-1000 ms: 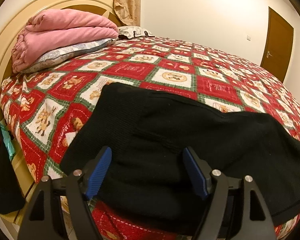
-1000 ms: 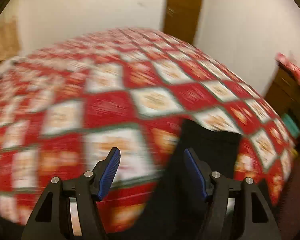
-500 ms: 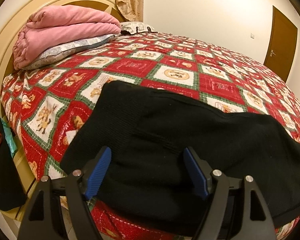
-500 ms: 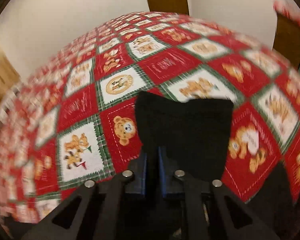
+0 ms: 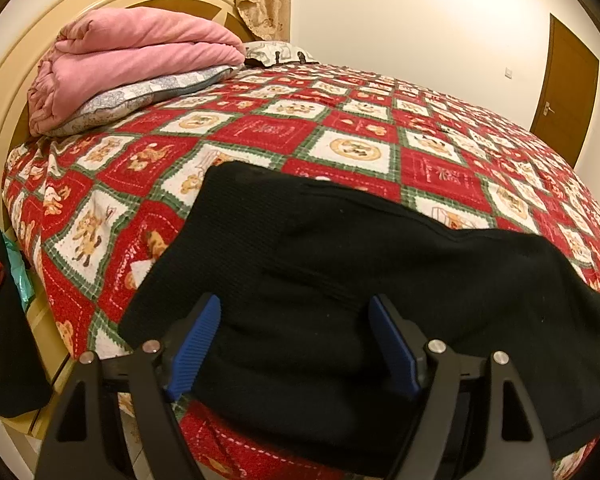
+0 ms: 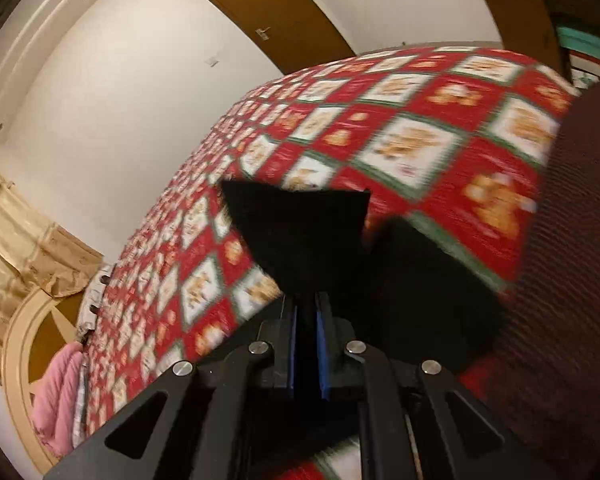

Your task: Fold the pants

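Black pants (image 5: 360, 264) lie spread across the near edge of the bed on a red, white and green quilt (image 5: 260, 132). My left gripper (image 5: 294, 344) is open, its blue pads on either side of the pants' near part, just above the cloth. My right gripper (image 6: 306, 312) is shut on the leg end of the pants (image 6: 300, 232) and holds it lifted above the quilt (image 6: 400, 128); the view is tilted and blurred.
A folded pink blanket (image 5: 132, 56) on a pillow sits by the cream headboard (image 5: 4, 92) at the far left. Dark clothes (image 5: 4, 340) hang off the bed's left side. A brown door (image 5: 564, 84) stands at the far right. Curtains (image 6: 16, 240) hang by the headboard.
My right gripper went from open to shut on the pants' leg end, then lifted it and swung, tilting the view. My left gripper stayed open, almost still.
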A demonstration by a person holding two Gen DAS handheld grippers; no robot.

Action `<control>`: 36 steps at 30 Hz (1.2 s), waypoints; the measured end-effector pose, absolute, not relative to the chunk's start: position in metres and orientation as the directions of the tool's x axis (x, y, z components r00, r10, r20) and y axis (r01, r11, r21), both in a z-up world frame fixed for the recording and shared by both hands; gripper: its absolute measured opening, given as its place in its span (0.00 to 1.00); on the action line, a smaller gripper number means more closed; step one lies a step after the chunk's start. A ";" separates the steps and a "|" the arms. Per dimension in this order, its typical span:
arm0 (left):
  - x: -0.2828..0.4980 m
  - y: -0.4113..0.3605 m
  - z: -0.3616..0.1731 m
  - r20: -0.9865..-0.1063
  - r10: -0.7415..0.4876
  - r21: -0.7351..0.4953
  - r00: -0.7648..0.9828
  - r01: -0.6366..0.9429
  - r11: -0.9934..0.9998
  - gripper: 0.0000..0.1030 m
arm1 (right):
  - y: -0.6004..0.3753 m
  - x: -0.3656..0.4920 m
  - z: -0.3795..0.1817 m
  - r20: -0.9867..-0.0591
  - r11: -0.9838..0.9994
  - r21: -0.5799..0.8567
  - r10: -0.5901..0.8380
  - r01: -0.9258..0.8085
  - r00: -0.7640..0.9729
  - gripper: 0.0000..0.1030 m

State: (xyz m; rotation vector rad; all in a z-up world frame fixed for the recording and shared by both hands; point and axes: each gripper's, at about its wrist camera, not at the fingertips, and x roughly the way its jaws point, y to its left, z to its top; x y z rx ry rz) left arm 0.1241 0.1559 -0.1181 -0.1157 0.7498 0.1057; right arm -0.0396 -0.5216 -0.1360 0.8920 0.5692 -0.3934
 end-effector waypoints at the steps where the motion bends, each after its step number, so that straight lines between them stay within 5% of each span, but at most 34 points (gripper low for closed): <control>1: 0.124 0.156 -0.118 -0.683 0.055 -0.066 0.729 -0.137 0.988 0.78 | -0.521 -0.048 -0.139 -0.630 0.578 0.595 -0.098 0.559 0.771 0.08; 5: 0.125 0.155 -0.118 -0.686 0.052 -0.067 0.726 -0.134 0.989 0.80 | -0.533 -0.073 -0.145 -0.705 0.543 0.522 -0.159 0.658 0.691 0.09; 10: 0.127 0.153 -0.116 -0.692 0.050 -0.051 0.720 -0.118 0.992 0.82 | -0.553 -0.089 -0.130 -0.691 0.539 0.500 -0.224 0.678 0.687 0.10; 15: 0.113 0.154 -0.101 -0.680 -0.015 -0.117 0.733 -0.089 0.989 0.82 | -0.553 -0.082 -0.127 -0.697 0.558 0.531 -0.142 0.638 0.703 0.11; 16: 0.109 0.152 -0.097 -0.674 -0.035 -0.138 0.738 -0.078 0.987 0.82 | -0.550 -0.083 -0.128 -0.694 0.556 0.540 -0.131 0.632 0.708 0.16; 18: 0.103 0.148 -0.092 -0.666 -0.064 -0.163 0.744 -0.061 0.985 0.82 | -0.539 -0.083 -0.129 -0.683 0.562 0.557 -0.109 0.611 0.723 0.43; 19: 0.101 0.145 -0.089 -0.661 -0.080 -0.172 0.746 -0.048 0.984 0.82 | -0.532 -0.082 -0.131 -0.678 0.564 0.567 -0.094 0.601 0.729 0.64; 25: 0.090 0.095 -0.073 -0.615 -0.234 -0.202 0.753 0.136 0.970 0.82 | -0.498 -0.053 -0.138 -0.731 0.651 0.480 -0.074 0.588 0.678 0.68; 27: 0.089 0.074 -0.077 -0.625 -0.305 -0.224 0.718 0.210 0.952 0.82 | -0.495 -0.039 -0.150 -0.755 0.655 0.465 -0.057 0.596 0.653 0.61; 29: 0.086 0.053 -0.085 -0.642 -0.336 -0.218 0.689 0.257 0.942 0.82 | -0.493 -0.025 -0.165 -0.777 0.653 0.467 -0.019 0.596 0.629 0.22; 30: 0.085 0.044 -0.089 -0.651 -0.357 -0.219 0.670 0.285 0.933 0.82 | -0.493 -0.020 -0.172 -0.779 0.650 0.481 0.008 0.589 0.627 0.16; 36: 0.083 0.029 -0.107 -0.720 -0.346 -0.184 0.601 0.316 0.931 0.82 | -0.489 -0.034 -0.153 -0.776 0.718 0.414 -0.043 0.560 0.629 0.04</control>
